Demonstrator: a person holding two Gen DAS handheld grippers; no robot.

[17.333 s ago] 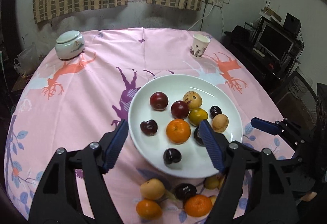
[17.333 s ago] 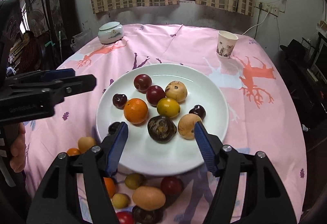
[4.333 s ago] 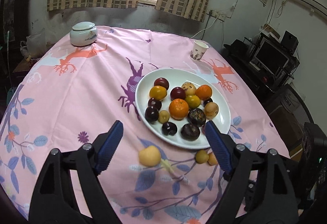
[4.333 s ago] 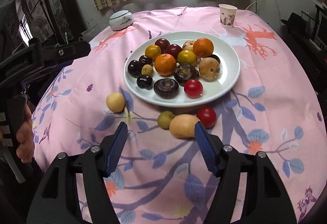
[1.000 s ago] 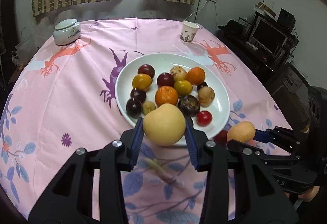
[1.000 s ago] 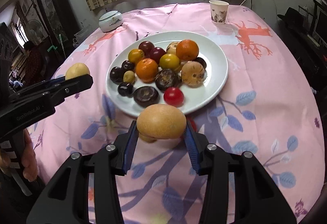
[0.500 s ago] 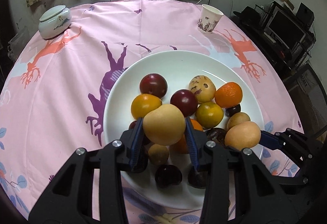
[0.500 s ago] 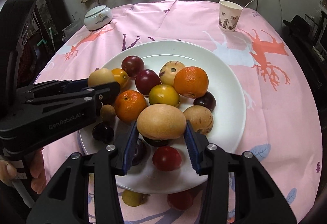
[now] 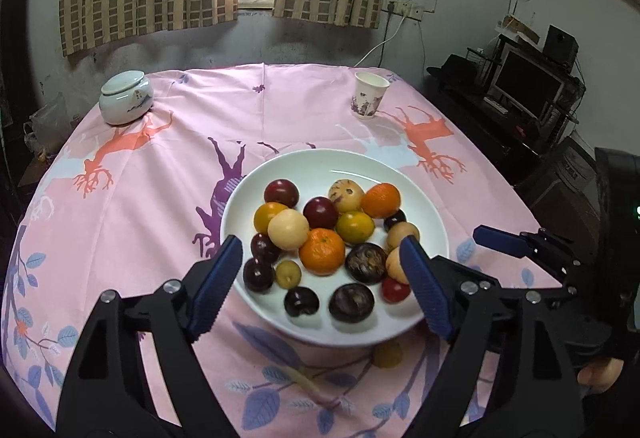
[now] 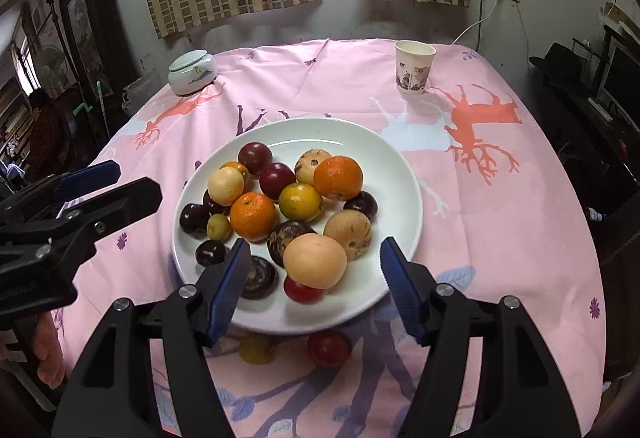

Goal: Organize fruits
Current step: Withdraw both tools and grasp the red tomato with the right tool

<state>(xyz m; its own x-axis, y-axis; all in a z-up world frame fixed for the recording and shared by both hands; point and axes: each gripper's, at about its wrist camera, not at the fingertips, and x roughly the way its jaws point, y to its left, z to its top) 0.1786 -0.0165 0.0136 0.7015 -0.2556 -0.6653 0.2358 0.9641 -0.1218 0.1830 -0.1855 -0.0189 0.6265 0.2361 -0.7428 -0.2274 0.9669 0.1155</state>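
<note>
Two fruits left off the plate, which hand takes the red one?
Right. The small red round fruit lies just ahead of the open right tongs, beside the white plate; the left view hides it.

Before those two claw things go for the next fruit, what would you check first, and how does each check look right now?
1. Left gripper empty: ok. Its jaws have just been opening, and the pale round fruit lies on the pile.
2. Right gripper empty: ok. Its jaws have just been opening; the tan fruit between them is not pressed by the pads.
3. Tan fruit settled: cannot tell; it sits on top of other fruit.
4. Fruit off the white plate: not ok. A red fruit and a yellow fruit lie on the tablecloth.
5. Room on the plate: ok; its far side is bare.
</note>
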